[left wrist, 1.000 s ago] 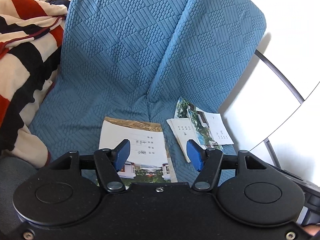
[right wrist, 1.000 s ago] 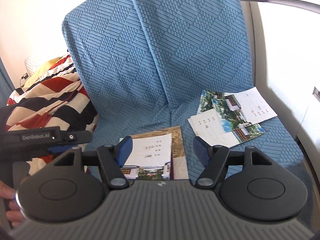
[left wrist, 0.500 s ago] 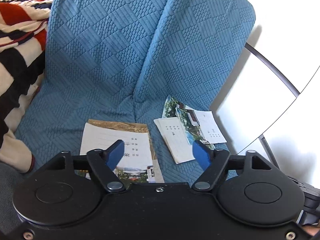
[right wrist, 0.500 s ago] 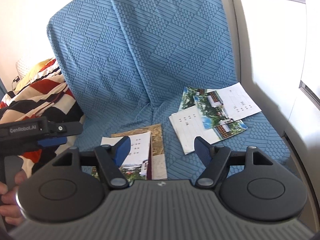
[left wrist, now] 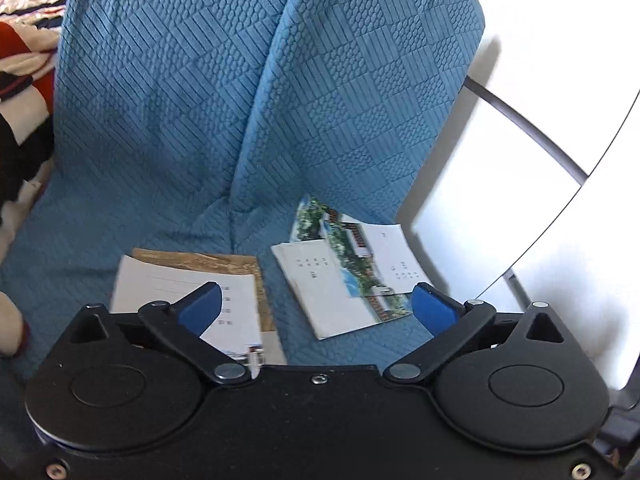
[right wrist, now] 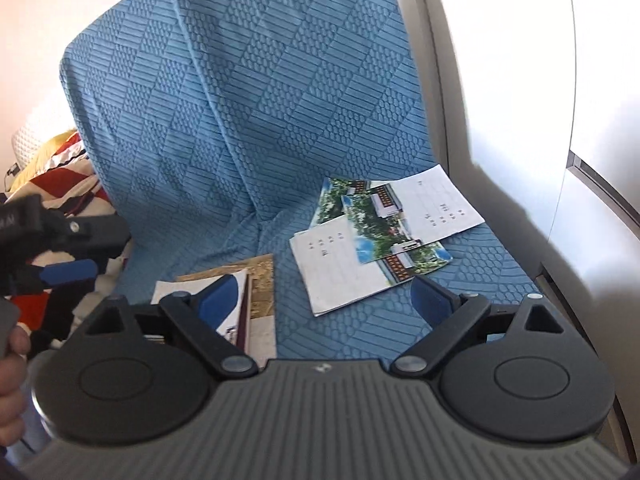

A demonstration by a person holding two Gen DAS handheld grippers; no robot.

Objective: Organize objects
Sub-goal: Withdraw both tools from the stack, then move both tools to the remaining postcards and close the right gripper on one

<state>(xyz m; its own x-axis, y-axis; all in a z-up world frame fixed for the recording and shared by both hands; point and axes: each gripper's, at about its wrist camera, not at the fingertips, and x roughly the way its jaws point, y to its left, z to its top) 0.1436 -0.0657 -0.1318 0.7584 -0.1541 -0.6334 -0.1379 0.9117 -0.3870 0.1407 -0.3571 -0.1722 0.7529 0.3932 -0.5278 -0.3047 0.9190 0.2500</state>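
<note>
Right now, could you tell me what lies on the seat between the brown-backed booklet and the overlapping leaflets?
Only bare blue sofa cover separates the booklet from the leaflets; the right wrist view shows it.

A home living space: a sofa under a blue quilted cover (left wrist: pixel 320 100), with a striped blanket (right wrist: pixel 60 176) beside it.

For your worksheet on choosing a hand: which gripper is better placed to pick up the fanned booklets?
Right, probably. The booklets lie ahead of the right gripper, whose jaws are opening, empty.
</note>
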